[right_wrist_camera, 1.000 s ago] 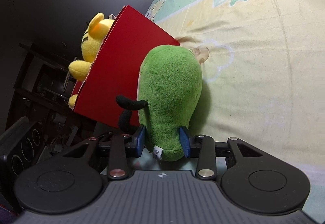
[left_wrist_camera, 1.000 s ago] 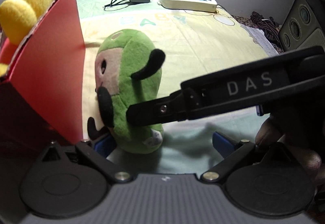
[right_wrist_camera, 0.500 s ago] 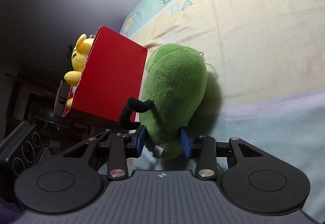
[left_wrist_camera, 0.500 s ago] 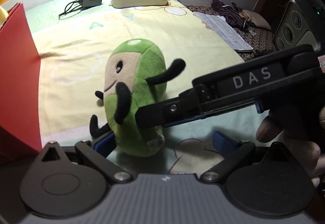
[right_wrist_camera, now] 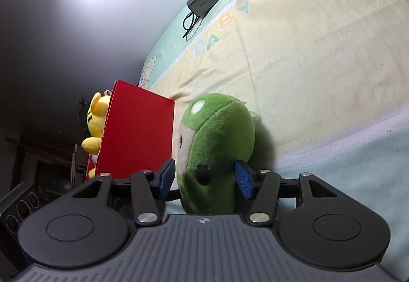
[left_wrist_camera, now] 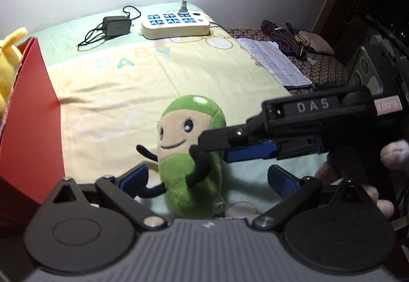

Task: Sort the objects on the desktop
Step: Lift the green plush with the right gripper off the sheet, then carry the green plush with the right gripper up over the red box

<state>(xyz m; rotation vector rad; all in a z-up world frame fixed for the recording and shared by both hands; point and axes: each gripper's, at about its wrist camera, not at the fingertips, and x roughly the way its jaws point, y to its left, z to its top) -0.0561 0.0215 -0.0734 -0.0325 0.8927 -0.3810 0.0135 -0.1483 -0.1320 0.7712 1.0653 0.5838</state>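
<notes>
A pastel "BABY" blanket (left_wrist_camera: pixel 179 82) covers the surface. The green plush doll (left_wrist_camera: pixel 190 154) stands beside the red box (left_wrist_camera: pixel 33 123), between the right gripper's (right_wrist_camera: pixel 205 179) parted fingers; the left gripper (left_wrist_camera: pixel 207 177) gapes wide.

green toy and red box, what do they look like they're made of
Green toy: soft plush with a fuzzy, matte nap, likely stuffed fabric; thin black felt-like arms.
Red box: smooth matte board, probably cardboard; its top edge in the left wrist view looks corrugated.
</notes>
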